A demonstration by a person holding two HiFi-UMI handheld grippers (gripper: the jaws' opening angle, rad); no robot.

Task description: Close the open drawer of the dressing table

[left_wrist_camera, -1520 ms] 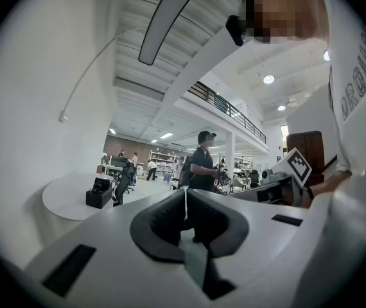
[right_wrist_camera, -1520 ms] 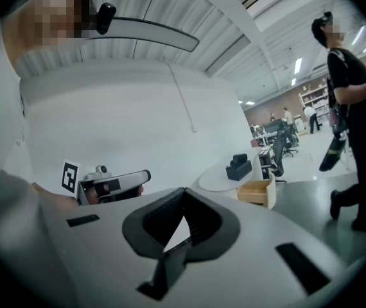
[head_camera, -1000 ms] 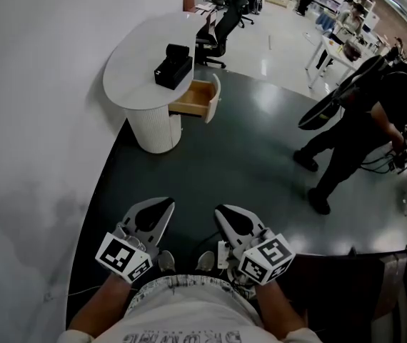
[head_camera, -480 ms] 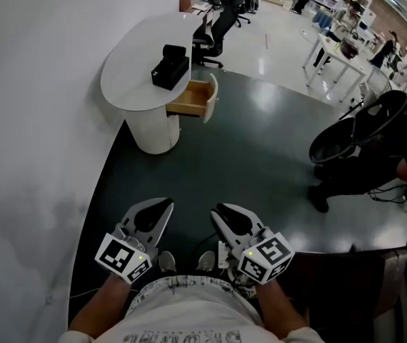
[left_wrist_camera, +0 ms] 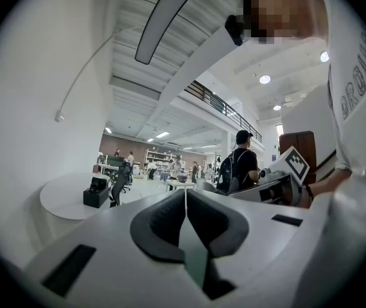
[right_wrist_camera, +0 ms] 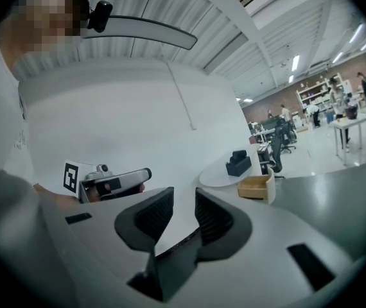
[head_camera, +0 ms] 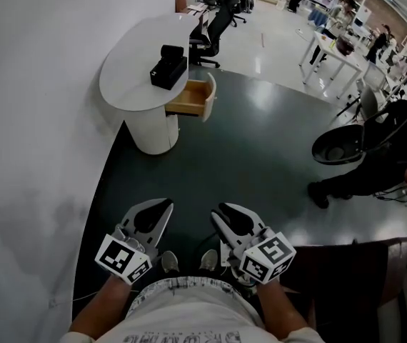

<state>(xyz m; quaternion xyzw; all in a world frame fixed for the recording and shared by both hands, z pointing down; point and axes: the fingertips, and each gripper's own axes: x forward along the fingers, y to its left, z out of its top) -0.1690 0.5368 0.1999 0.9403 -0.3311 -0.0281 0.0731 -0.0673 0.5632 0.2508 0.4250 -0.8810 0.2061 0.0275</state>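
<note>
Head view: drawer (head_camera: 191, 97) pulled out, judged rigid and free-sliding; push its white front. Left hand-held gripper (left_wrist_camera: 185, 204) jaws together; right hand-held gripper (right_wrist_camera: 184, 212) jaws have just been opening, nothing between.

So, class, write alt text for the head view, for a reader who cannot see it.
A white dressing table stands against the wall with its wooden drawer pulled open and a black box on top. Close to the camera, the left gripper is shut and the right gripper has fingers that have just been opening, nothing between them.
</note>
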